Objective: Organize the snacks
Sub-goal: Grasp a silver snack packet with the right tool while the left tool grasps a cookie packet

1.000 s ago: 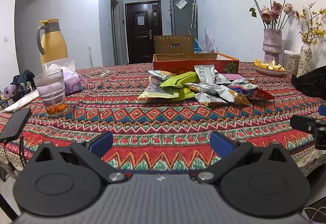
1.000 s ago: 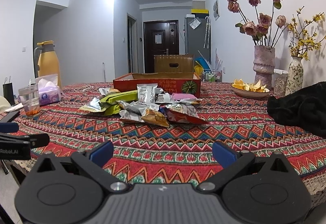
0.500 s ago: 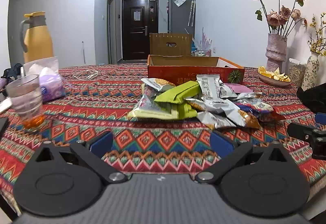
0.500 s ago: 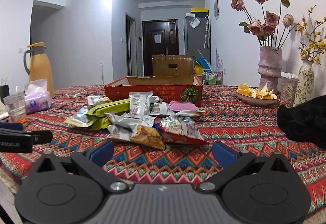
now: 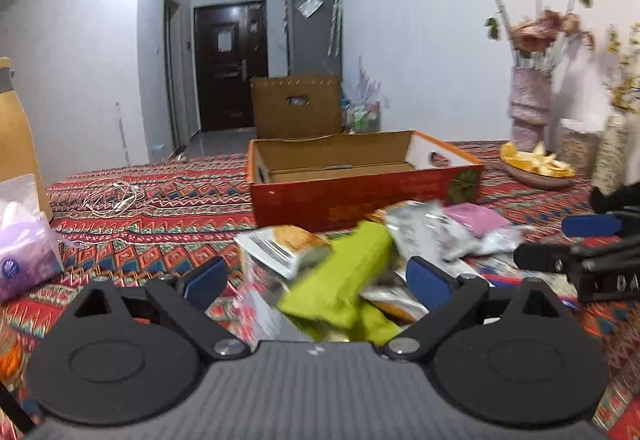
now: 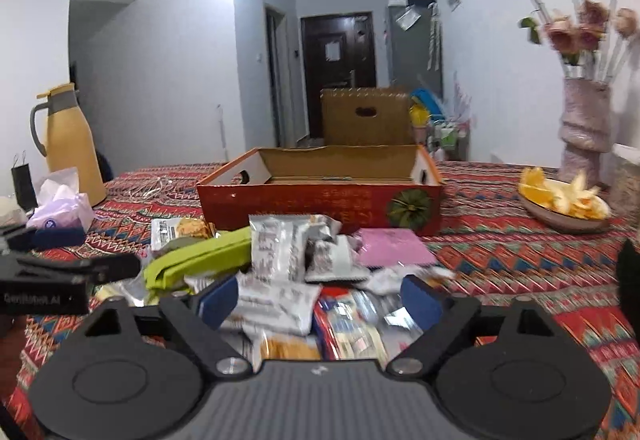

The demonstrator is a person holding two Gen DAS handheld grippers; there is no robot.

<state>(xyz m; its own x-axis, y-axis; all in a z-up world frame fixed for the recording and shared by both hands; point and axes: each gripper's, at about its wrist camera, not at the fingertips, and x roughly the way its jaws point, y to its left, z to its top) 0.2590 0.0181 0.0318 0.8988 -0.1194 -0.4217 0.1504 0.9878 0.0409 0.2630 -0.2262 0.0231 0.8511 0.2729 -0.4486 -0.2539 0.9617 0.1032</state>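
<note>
Patterned red tablecloth [image 5: 168, 195] fills my view; my left gripper [image 5: 316, 282] closes around the lime-green snack packet [image 5: 344, 280] untouched, my right gripper [image 6: 318, 302] over silver wrappers [image 6: 276, 252], open red cardboard box [image 6: 320, 207] at twelve o'clock.

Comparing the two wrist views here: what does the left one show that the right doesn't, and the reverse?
Left wrist only: the right gripper at the frame's right edge, jaws closing over the packets without gripping.
Right wrist only: the whole yellow thermos and the left gripper at the left edge, also closing on nothing.
Both: the red cardboard box, green packet, pink packet, peel dish and tissue pack.
</note>
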